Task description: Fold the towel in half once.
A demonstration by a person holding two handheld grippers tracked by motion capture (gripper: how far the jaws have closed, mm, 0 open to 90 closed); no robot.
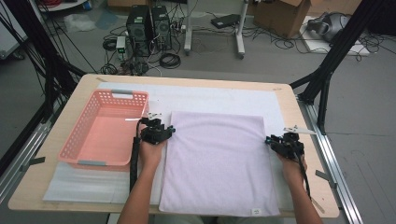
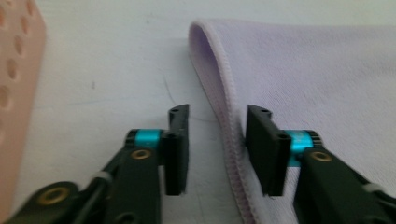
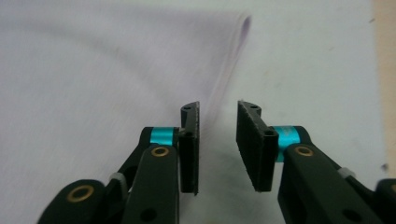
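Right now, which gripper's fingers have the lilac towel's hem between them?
The left gripper: the folded lilac terry towel hem runs between its fingers. The right gripper straddles only white mat.

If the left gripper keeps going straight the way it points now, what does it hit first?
Probably the hemmed left edge of the lilac towel, which already runs between the open jaws of the left gripper. Beyond that lies only the white mat, though depth is hard to judge.
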